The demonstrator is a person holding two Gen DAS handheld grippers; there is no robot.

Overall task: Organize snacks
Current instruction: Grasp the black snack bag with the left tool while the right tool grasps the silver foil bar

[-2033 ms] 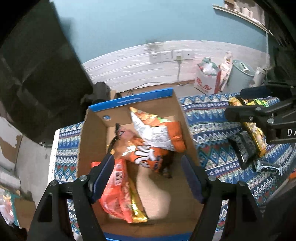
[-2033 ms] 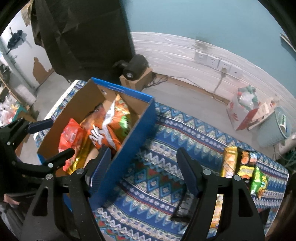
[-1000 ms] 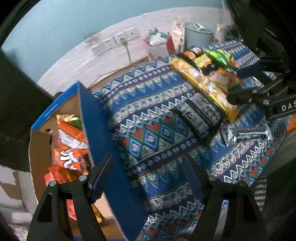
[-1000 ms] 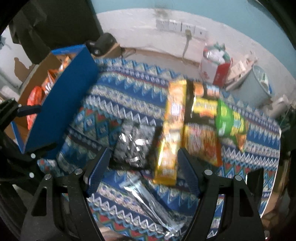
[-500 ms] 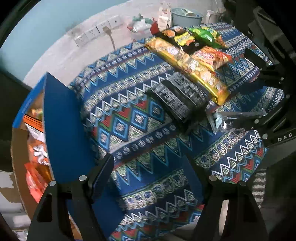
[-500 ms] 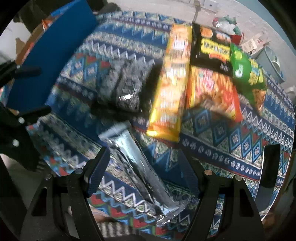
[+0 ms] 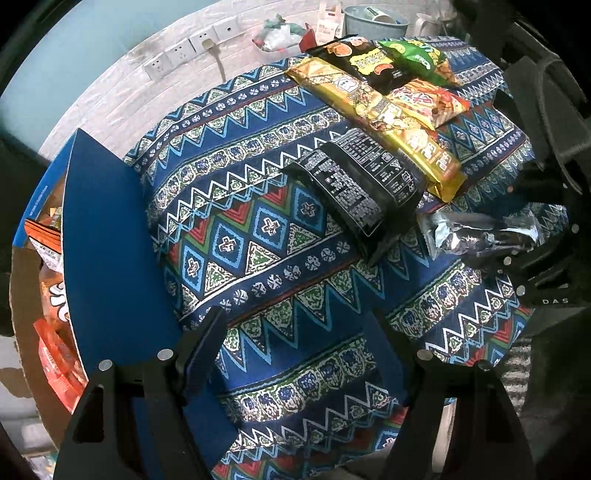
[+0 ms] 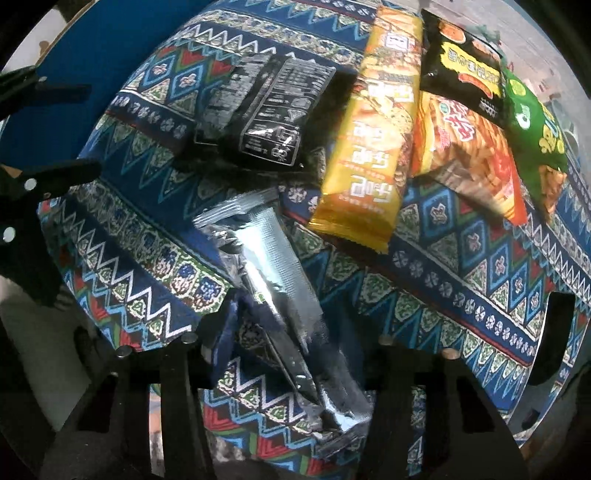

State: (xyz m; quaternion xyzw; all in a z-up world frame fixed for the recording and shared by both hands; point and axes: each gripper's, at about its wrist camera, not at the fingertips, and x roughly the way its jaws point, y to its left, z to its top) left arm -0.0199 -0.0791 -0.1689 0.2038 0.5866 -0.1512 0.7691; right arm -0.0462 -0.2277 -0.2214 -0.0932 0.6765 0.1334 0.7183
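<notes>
Right gripper (image 8: 284,325): is pointing almost straight down over the near edge of the table, its jaws closing around the silver packet (image 8: 273,280), which is lying between them; whether the pads are already pressing on the foil cannot be told through the blur.
Left gripper (image 7: 295,332): is tilting steeply down over bare cloth (image 7: 258,229), jaws standing wide apart with nothing between them.
Silver packet: is lying flat on the cloth at the near edge, running lengthwise away from the right gripper, its far end just short of the black bag (image 8: 262,110) and the yellow pack (image 8: 373,147).
Black bag: is resting label-up near the middle of the table, touching the yellow pack along one side.
Yellow pack: is lying long and flat, overlapped along its far side by the orange bag (image 8: 472,147).
Other snacks: a black-and-yellow bag (image 8: 465,66) and a green bag (image 8: 535,133) are sitting at the far corner, overlapping the orange bag.
Box (image 7: 103,251): is standing at the table's left end with its blue wall facing the left gripper; orange and red packets (image 7: 51,295) are lying inside it.
Beyond the table: wall sockets (image 7: 192,48) and a bin (image 7: 373,18) are showing by the wall.
</notes>
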